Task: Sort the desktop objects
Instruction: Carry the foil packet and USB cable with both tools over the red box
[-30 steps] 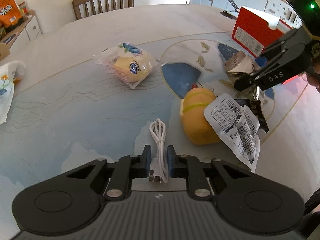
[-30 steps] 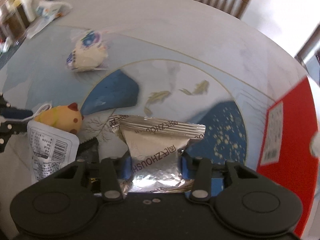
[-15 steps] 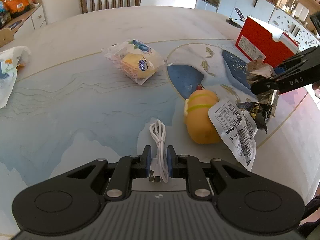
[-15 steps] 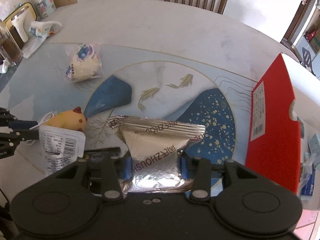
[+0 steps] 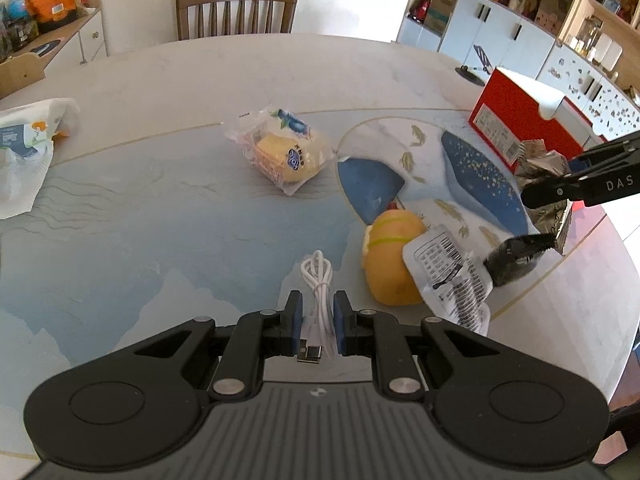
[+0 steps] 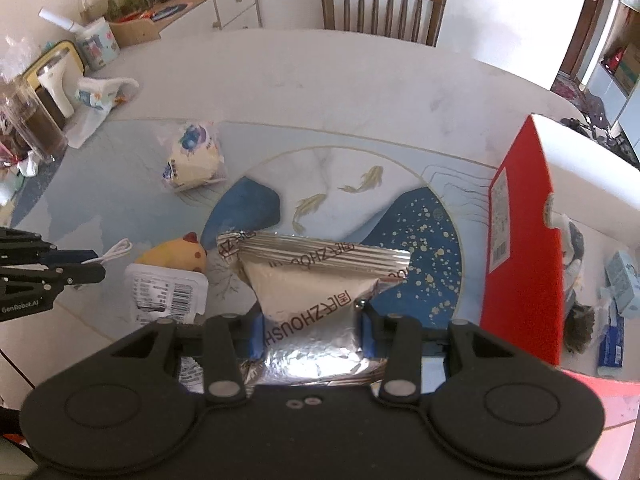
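The silver packet (image 6: pixel 316 304) hides the table (image 6: pixel 320 92) beneath; the white pouch's (image 6: pixel 166 292) lower edge perhaps continues behind the right claw (image 6: pixel 310 334).

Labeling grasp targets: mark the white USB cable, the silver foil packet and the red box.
white USB cable (image 5: pixel 318 280), left wrist view, on the coiled loops between the fingers.
silver foil packet (image 6: pixel 316 292), right wrist view, on its printed face.
red box (image 6: pixel 520 248), right wrist view, on its red side.

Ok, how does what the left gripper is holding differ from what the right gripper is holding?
The left gripper is shut on a thin white cable, bundled in loops; the right gripper is shut on a wide, crinkled silver foil packet that fills the gap between its pads. The cable is plain, while the packet carries printed lettering. The cable's USB plug hangs out; the packet looks sealed. Both are lifted off the table.
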Demonstrator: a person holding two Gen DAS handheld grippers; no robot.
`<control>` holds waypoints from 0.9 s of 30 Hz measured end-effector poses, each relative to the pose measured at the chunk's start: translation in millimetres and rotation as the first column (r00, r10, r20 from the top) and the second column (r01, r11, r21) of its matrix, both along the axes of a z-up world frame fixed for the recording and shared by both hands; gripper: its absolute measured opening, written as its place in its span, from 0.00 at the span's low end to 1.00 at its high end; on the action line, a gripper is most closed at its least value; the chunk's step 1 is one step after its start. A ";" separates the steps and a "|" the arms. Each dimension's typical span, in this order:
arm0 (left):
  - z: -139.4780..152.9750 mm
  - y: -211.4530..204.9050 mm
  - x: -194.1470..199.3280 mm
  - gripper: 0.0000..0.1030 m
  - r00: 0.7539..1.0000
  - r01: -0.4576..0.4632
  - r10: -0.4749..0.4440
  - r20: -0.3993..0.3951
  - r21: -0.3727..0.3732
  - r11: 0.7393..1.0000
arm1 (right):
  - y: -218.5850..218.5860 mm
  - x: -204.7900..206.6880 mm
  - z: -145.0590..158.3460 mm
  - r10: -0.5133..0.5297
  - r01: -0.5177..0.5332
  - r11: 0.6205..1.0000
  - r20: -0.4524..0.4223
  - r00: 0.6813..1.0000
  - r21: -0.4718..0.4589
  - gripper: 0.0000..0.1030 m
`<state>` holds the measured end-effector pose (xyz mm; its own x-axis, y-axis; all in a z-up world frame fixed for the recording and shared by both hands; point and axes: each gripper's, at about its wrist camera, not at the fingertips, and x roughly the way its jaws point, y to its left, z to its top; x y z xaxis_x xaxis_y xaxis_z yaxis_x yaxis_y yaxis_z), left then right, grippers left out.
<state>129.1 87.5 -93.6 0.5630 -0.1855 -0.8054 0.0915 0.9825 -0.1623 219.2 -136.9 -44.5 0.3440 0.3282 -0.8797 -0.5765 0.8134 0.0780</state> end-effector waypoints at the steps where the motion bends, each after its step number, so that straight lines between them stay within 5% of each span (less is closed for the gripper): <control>1: 1.4 -0.2 -0.8 0.15 1.000 -0.001 0.001 0.002 -0.004 1.000 | -2.0 -0.7 1.9 -0.004 0.004 1.000 0.002 1.000 0.005 0.41; 27: 42.2 -30.6 -6.3 0.15 0.995 0.066 -0.063 0.073 -0.045 0.997 | -52.3 -15.9 36.7 -0.089 0.087 0.993 0.023 0.996 0.086 0.40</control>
<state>122.8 56.8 -51.5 0.6047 -0.2604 -0.7527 0.1674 0.9655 -0.1995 203.3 -189.2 -7.8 0.3981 0.3683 -0.8401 -0.5059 0.8521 0.1339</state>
